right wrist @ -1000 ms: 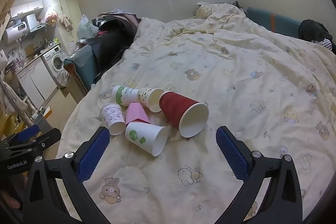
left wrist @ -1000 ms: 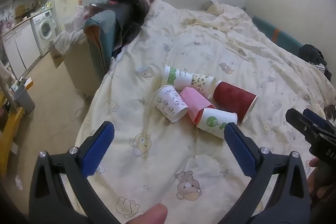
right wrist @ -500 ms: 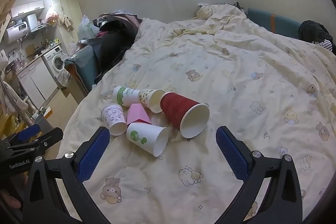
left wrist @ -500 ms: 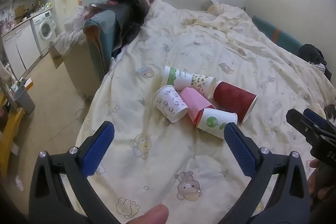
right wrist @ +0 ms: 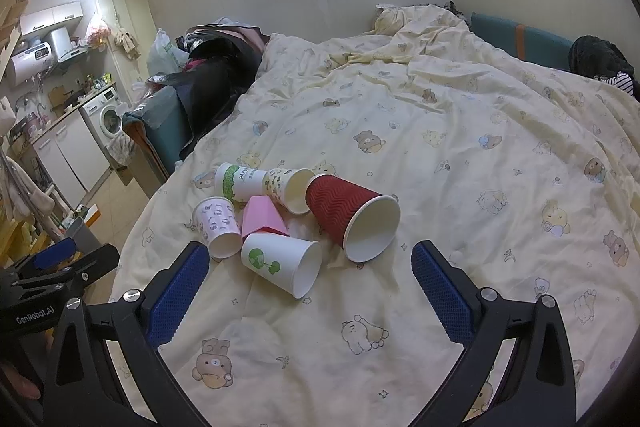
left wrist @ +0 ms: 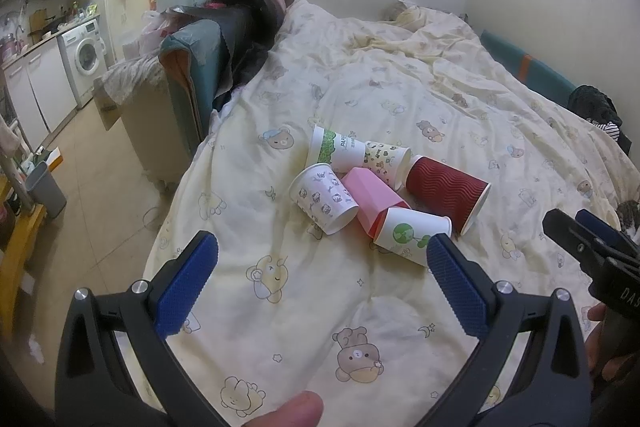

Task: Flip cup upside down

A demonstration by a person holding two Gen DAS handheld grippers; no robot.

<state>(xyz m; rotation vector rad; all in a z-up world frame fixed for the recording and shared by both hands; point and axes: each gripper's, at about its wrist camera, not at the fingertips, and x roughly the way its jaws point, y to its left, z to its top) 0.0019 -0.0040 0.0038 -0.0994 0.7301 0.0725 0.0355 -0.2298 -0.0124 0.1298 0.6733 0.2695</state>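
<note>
Several paper cups lie on their sides in a cluster on the bed. A red ribbed cup point(right wrist: 348, 213) point(left wrist: 446, 189) lies at the right with its mouth toward me. A white cup with a green tree point(right wrist: 282, 265) point(left wrist: 412, 235), a pink cup point(right wrist: 262, 217) point(left wrist: 370, 197), a white cartoon-print cup point(right wrist: 216, 227) point(left wrist: 324, 201), a green-banded cup point(right wrist: 238, 183) point(left wrist: 338, 149) and a spotted cup point(right wrist: 288, 187) point(left wrist: 386, 161) lie beside it. My left gripper point(left wrist: 322, 283) is open and empty, short of the cups. My right gripper point(right wrist: 310, 289) is open and empty, just before the tree cup.
The bed has a cream quilt with bear prints point(right wrist: 460, 147). Its left edge drops to a tiled floor point(left wrist: 92, 179). A teal chair piled with dark clothes point(left wrist: 208, 55) stands by the bed. A washing machine point(left wrist: 84, 61) and cabinets stand at far left. Dark clothing point(right wrist: 600, 61) lies at far right.
Both grippers have drifted very slightly; the cups have not moved and both grippers stay open.
</note>
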